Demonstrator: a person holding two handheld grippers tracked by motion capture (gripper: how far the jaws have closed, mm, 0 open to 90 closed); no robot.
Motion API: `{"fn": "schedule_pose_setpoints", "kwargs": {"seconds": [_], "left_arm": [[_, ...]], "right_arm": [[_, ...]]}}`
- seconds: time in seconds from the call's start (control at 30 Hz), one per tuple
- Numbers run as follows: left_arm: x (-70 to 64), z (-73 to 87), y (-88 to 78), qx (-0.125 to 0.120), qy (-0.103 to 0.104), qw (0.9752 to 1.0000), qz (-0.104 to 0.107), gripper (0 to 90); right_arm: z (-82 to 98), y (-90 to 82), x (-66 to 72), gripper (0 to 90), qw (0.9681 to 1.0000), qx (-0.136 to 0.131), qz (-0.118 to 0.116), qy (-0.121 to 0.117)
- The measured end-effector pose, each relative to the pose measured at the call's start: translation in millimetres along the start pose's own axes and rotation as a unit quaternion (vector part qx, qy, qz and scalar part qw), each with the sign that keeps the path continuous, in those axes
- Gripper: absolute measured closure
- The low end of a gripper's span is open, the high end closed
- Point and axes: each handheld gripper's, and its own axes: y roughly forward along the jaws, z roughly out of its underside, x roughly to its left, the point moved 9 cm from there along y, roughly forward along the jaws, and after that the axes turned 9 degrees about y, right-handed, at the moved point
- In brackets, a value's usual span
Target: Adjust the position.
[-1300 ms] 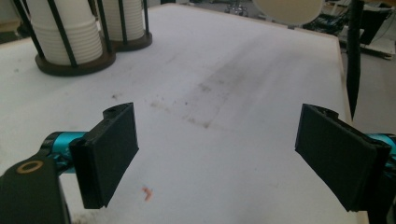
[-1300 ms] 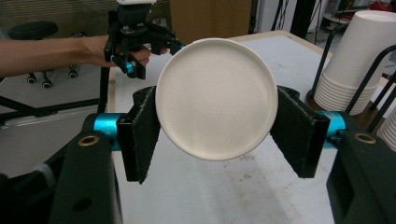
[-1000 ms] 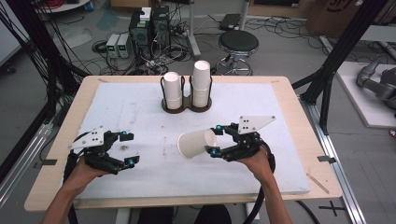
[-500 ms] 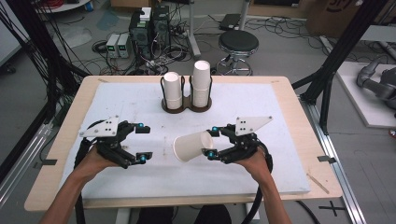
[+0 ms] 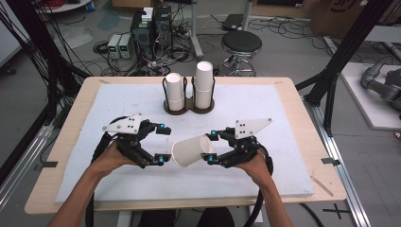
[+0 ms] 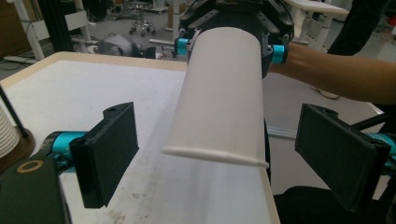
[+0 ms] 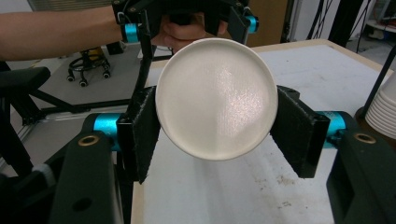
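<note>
Cup (image 7: 217, 98) between the jaws: white matt paper, finely textured base. Pads (image 6: 111, 151) matt black, rough. Table (image 5: 66, 142) edge bare wood.

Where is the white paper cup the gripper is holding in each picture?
High view: paper cup lies sideways at centre, between both grippers.
Left gripper view: cup at centre, rim towards the camera.
Right gripper view: cup's base at centre, between the jaws.
Shared landmark: the white table mat.
</note>
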Motion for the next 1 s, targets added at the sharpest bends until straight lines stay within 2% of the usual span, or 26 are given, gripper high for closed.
{"fn": "schedule_pose_setpoints", "kwargs": {"seconds": [0.23,0.6,1.0], "left_arm": [[-0.3,-6.4,18.6,0.0,0.005,0.9998,0.02,13.2],[-4.2,-5.6,38.3,0.003,0.0,0.9992,0.039,13.2],[-9.2,5.0,51.4,0.034,0.001,0.9982,0.049,13.3]], "right_arm": [[-0.6,4.5,1.6,37.0,1.0,-0.004,-0.008,0.001],[-2.7,4.9,5.5,37.0,0.9998,-0.01,-0.017,0.001],[-6.5,2.5,7.6,37.0,0.9996,-0.021,-0.022,-0.001]]}}
